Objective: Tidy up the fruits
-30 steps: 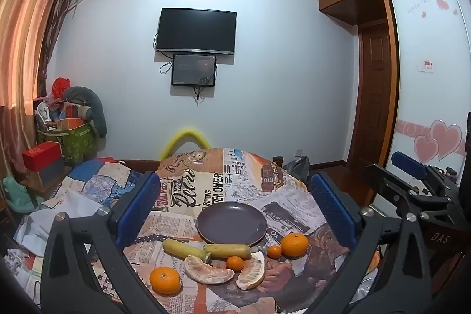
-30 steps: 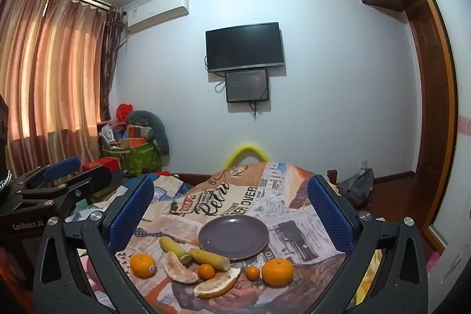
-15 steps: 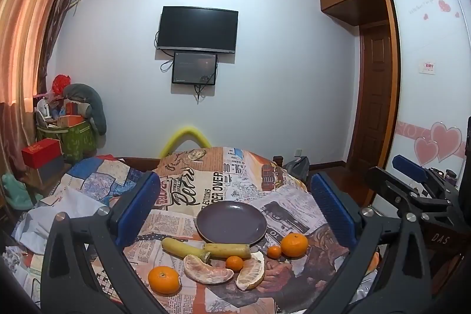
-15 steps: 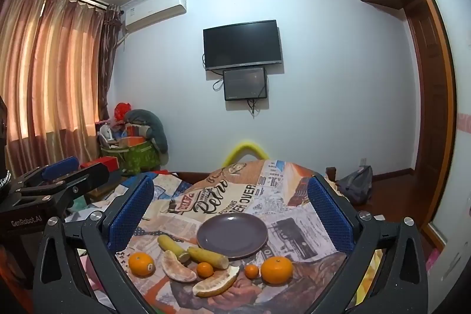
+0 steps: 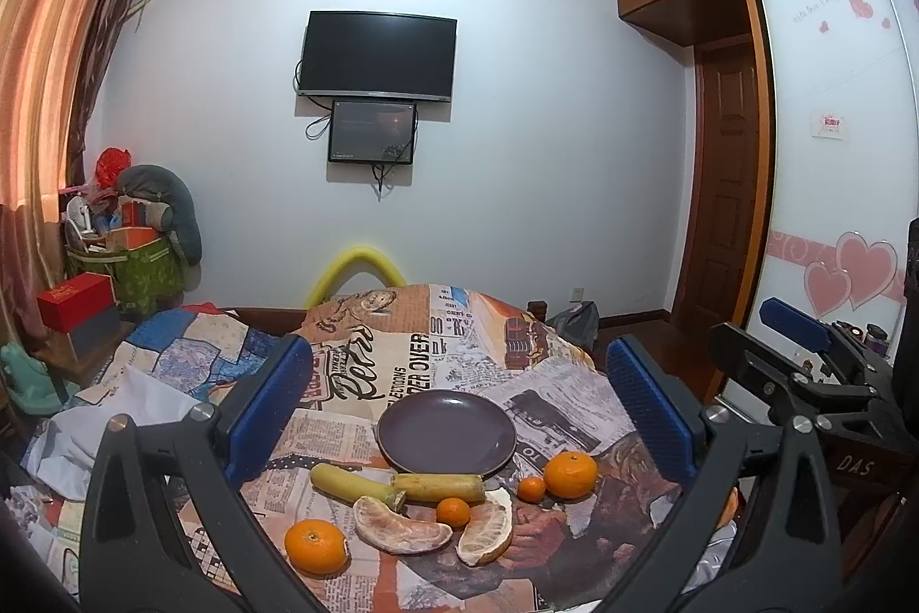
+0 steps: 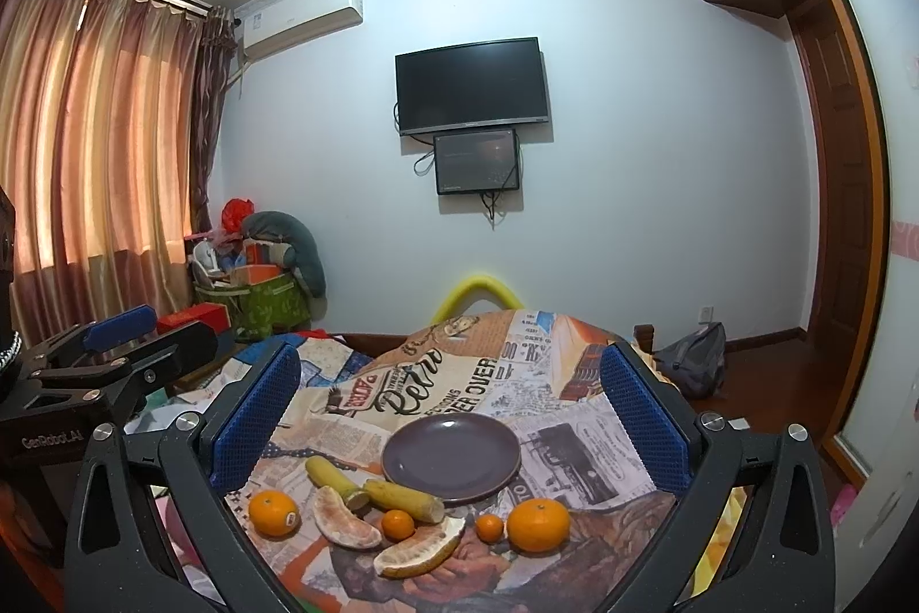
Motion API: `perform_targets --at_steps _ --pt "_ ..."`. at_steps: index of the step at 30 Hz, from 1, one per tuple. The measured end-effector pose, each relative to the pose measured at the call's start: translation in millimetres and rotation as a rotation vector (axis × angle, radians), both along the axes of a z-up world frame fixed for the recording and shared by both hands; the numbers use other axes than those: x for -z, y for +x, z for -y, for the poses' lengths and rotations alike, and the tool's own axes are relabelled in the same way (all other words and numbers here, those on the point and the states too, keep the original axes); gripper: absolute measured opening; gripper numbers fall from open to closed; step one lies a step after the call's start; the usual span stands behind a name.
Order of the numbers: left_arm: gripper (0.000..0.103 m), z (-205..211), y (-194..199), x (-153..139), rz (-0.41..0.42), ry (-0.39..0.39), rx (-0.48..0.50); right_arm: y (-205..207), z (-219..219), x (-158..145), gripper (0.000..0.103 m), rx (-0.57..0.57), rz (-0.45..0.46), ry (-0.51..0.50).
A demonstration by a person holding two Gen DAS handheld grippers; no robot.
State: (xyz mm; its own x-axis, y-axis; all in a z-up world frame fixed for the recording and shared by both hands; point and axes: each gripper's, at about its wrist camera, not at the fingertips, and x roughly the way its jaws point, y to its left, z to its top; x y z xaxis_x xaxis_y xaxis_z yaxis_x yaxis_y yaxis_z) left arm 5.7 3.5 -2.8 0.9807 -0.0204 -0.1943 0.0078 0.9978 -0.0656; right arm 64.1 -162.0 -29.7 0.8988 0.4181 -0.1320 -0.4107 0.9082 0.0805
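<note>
An empty dark purple plate (image 5: 447,432) (image 6: 451,457) sits mid-table. In front of it lie two banana pieces (image 5: 351,484) (image 6: 402,498), two pomelo segments (image 5: 399,532) (image 6: 419,552), a large orange at left (image 5: 316,546) (image 6: 273,513), a large orange at right (image 5: 570,474) (image 6: 538,524) and two small tangerines (image 5: 452,511) (image 6: 489,527). My left gripper (image 5: 456,412) is open and empty, held above the near table edge. My right gripper (image 6: 451,426) is open and empty too, to its right. Each shows at the other view's edge (image 5: 804,371) (image 6: 109,360).
The table wears a newspaper-print cloth (image 5: 402,360). A yellow chair back (image 5: 356,262) stands behind it. Boxes and bags (image 5: 126,262) pile at the left wall under curtains. A TV (image 5: 379,56) hangs on the far wall; a door and wardrobe stand right.
Both views have shifted only slightly; the fruit and plate have not moved. Both grippers stay open.
</note>
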Motion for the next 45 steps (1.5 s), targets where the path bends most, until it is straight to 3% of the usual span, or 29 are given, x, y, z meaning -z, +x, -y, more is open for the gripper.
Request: perform_targets --at_steps 45 --pt "0.103 4.3 1.0 3.9 0.0 0.014 -0.006 1.3 -0.4 -2.1 0.103 0.002 0.004 0.002"
